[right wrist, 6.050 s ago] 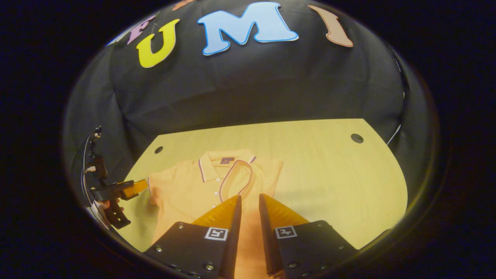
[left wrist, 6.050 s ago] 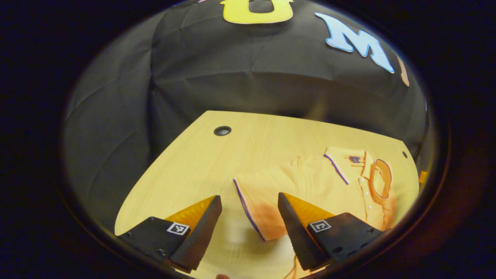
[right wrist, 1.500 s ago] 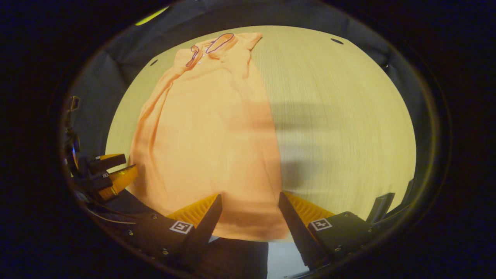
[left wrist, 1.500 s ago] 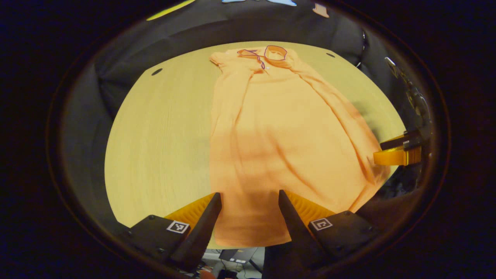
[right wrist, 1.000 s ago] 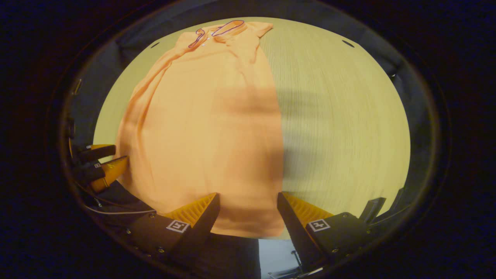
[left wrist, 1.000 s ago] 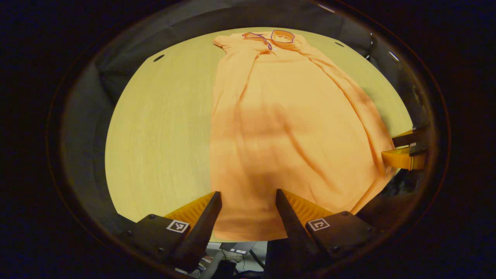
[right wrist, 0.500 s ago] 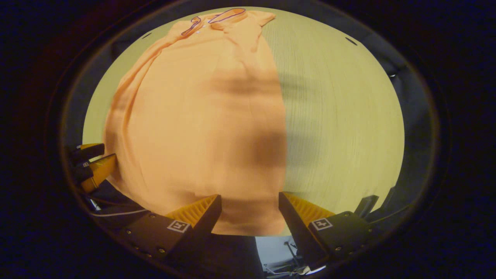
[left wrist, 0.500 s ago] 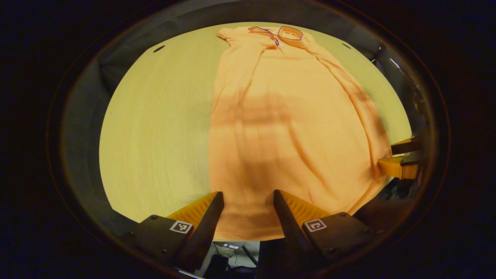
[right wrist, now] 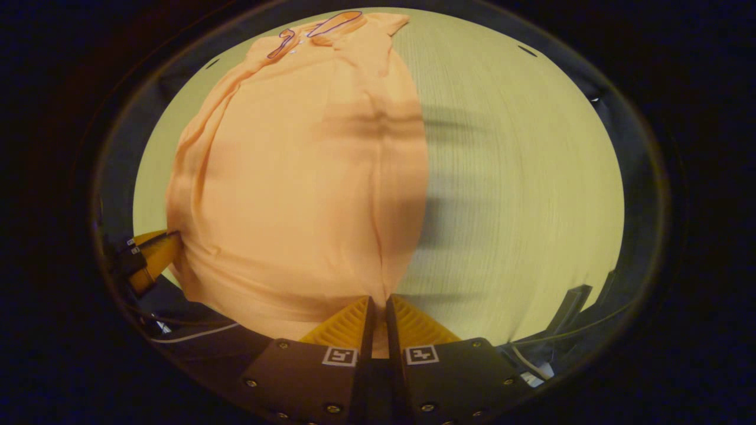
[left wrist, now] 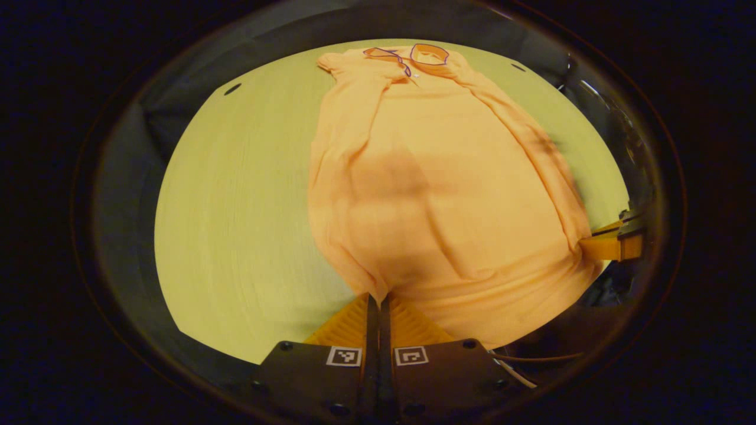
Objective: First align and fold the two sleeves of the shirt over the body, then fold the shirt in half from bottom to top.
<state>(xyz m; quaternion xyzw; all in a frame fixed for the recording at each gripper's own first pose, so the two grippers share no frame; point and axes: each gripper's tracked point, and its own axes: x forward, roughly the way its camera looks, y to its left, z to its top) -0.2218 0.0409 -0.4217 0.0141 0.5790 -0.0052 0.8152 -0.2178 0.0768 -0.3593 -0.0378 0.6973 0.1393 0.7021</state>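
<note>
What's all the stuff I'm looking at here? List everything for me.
Shirt: one, orange, lying lengthwise on the table, bottom hem nearest the cameras.
Collar: one, orange with dark purple trim, at the shirt's far end.
Table: one, light wood, under the shirt.
Holes: small dark ones near the table's far corners.
Cables: thin, light-coloured, below the table's near edge.
Left hand-held gripper: one, shut on the shirt's bottom hem.
Right hand-held gripper: one, shut on the hem at the other bottom corner.
</note>
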